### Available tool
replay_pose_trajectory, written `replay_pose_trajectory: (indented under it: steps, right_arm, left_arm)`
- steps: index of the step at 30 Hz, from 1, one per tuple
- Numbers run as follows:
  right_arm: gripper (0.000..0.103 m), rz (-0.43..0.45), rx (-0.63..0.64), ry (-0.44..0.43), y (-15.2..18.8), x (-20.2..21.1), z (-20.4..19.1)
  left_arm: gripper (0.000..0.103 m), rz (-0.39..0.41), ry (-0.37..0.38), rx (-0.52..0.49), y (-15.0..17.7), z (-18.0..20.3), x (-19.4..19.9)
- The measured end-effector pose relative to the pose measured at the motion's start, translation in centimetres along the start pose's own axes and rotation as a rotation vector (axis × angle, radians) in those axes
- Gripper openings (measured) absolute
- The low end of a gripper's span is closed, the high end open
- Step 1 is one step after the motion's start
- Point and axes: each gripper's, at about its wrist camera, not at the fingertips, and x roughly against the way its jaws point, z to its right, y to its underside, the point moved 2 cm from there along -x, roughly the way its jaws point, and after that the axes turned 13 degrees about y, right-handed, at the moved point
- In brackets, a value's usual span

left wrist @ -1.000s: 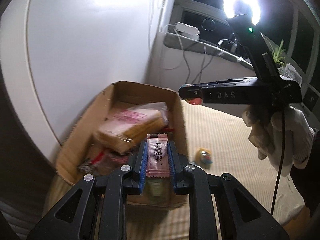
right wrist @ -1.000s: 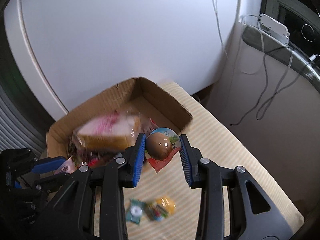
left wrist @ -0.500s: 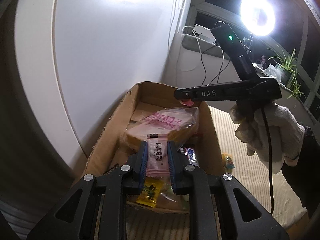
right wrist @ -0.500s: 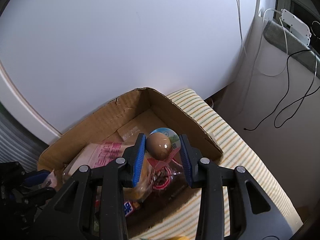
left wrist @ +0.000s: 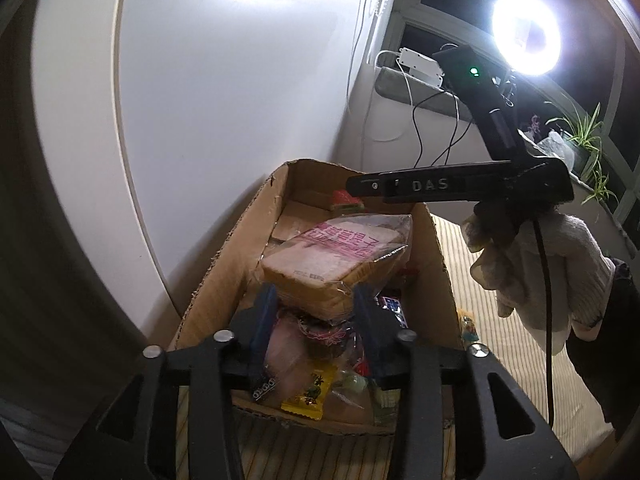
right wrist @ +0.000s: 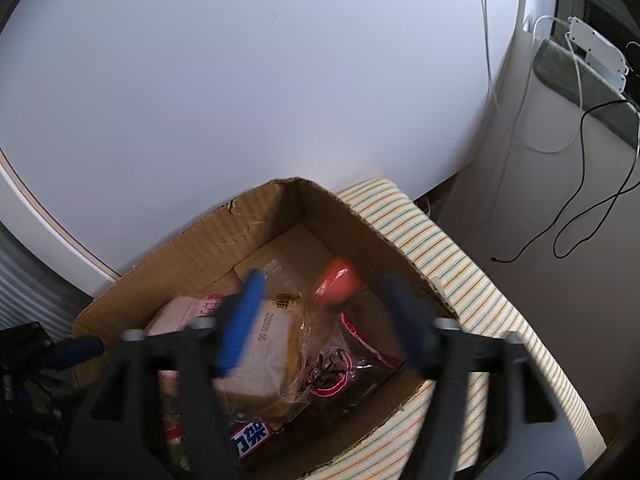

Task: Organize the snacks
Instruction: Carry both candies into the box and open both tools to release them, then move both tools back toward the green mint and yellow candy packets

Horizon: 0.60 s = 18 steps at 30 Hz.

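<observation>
A cardboard box [left wrist: 224, 272] [right wrist: 192, 248] on a striped surface holds several snacks. A wrapped bread loaf [left wrist: 336, 256] [right wrist: 256, 356] lies on top. My left gripper [left wrist: 316, 312] is open and empty above the box's near end. A pink packet [left wrist: 288, 356] lies in the box below it. My right gripper [right wrist: 324, 312] is open and empty over the box; it also shows from the side in the left wrist view [left wrist: 360, 186]. A blurred red and orange egg snack [right wrist: 338, 280] [left wrist: 344, 200] is below it in the box's far end.
A white wall panel [right wrist: 240, 80] stands right behind the box. The striped surface [right wrist: 460, 264] extends to the right, with a small snack [left wrist: 468, 324] beside the box. A ledge with cables and a white adapter [left wrist: 420, 66] and a ring light [left wrist: 524, 38] are at the back right.
Both grippers opened. The pink packet left my left gripper and lies in the box. The egg snack left my right gripper and dropped into the box's far end.
</observation>
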Motion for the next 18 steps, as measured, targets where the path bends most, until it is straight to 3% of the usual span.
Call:
replay_pose_trajectory:
  steps: [4, 8, 18]
  right_arm:
    - [0.077, 0.006, -0.011, -0.005, -0.1, 0.6, 0.1]
    - [0.084, 0.024, -0.012, -0.001, -0.1, 1.5, 0.2]
    - [0.085, 0.056, -0.017, 0.002, 1.2, 4.9, 1.3]
  left_arm:
    - [0.047, 0.004, -0.001, 0.001, 0.1, 0.2, 0.2]
    - [0.048, 0.009, 0.001, -0.010, 0.2, 0.9, 0.5]
    - [0.052, 0.021, 0.011, -0.036, 0.8, 3.0, 1.8]
